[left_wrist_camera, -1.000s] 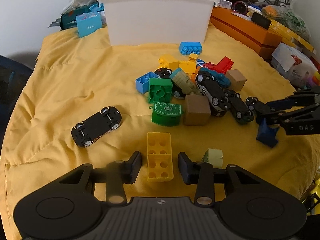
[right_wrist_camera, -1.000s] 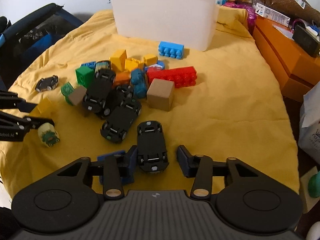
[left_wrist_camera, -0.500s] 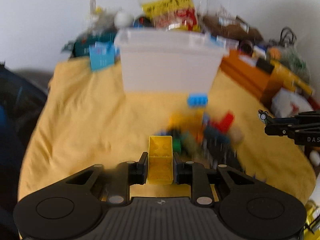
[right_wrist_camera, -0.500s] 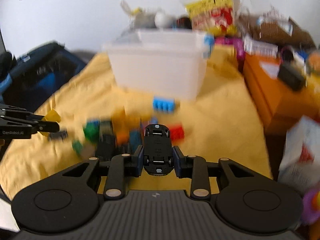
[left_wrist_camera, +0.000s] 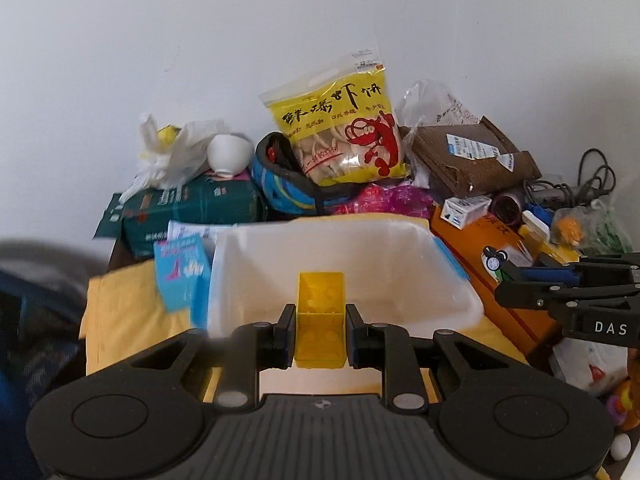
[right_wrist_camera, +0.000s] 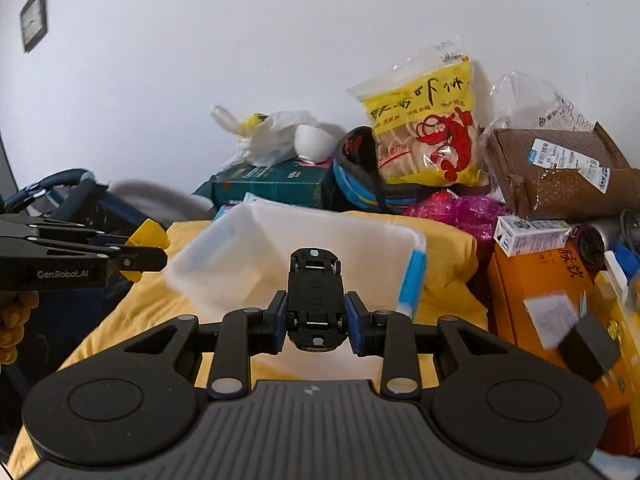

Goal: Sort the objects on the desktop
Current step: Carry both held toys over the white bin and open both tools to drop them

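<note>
The left tool (left_wrist_camera: 320,330) clamps a hollow yellow plastic brick (left_wrist_camera: 320,316) at lower centre, over the white plastic bin (left_wrist_camera: 456,280); the right tool (right_wrist_camera: 316,322) grips an upturned black toy car (right_wrist_camera: 316,300) likewise. Releasing short of the rim risks either dropping onto the yellow cloth (right_wrist_camera: 448,248)

A yellow brick (left_wrist_camera: 320,318), hollow underside up, and a black toy car (right_wrist_camera: 316,304), belly up, are held above the white bin (left_wrist_camera: 400,248) at 12 o'clock.

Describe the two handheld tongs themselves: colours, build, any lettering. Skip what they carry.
Both tongs, left and right, are matte black, with a ribbed grey centre panel flanked by two round discs, jointed linkage arms with silver pivot screws, and blue pads. Seen side-on, the left reads "GenRobot.AI", the right "DAS". No cables or sleeves show.
</note>
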